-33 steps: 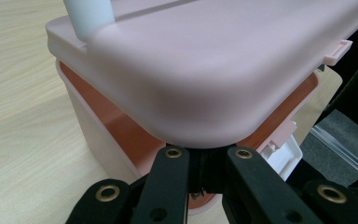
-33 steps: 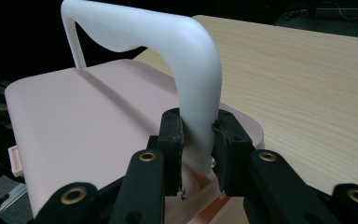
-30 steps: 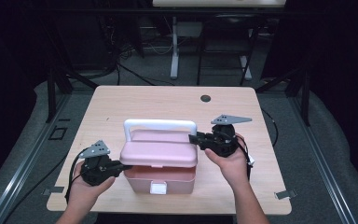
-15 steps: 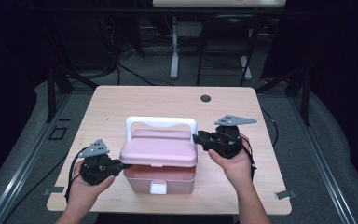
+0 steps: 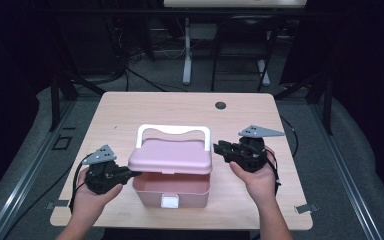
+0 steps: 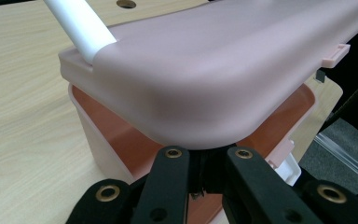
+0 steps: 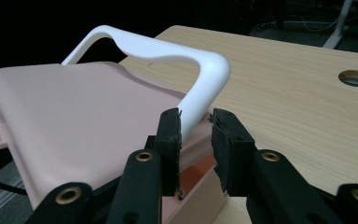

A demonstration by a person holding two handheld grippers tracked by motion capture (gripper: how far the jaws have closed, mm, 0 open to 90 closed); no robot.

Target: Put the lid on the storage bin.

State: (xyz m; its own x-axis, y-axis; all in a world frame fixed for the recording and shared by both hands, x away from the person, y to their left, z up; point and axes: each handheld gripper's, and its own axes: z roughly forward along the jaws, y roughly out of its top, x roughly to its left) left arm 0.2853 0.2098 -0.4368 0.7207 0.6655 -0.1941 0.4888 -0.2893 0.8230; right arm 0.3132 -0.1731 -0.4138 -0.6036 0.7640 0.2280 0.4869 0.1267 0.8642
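Note:
A pink box (image 5: 172, 192) stands near the table's front edge, with its pink lid (image 5: 172, 156) raised at the front so the inside shows. A white handle (image 5: 172, 130) stands up at the lid's back. My left gripper (image 5: 132, 173) reaches under the lid's left front corner. In the left gripper view its jaws (image 6: 207, 156) stand close together beneath the lid (image 6: 214, 70), tips hidden. My right gripper (image 5: 217, 148) is open at the lid's right side. In the right gripper view the handle's (image 7: 158, 49) right leg lies just past the fingertips (image 7: 196, 119), above the lid (image 7: 74, 107).
The wooden table (image 5: 180, 107) has a round cable hole (image 5: 221, 105) at the back right. A white latch (image 5: 170, 202) sits on the box front. Dark floor, metal rails and a desk frame surround the table.
The lid's front has risen off the box, opening a gap, with my left gripper under it. My right gripper stays beside the handle, a little farther from it.

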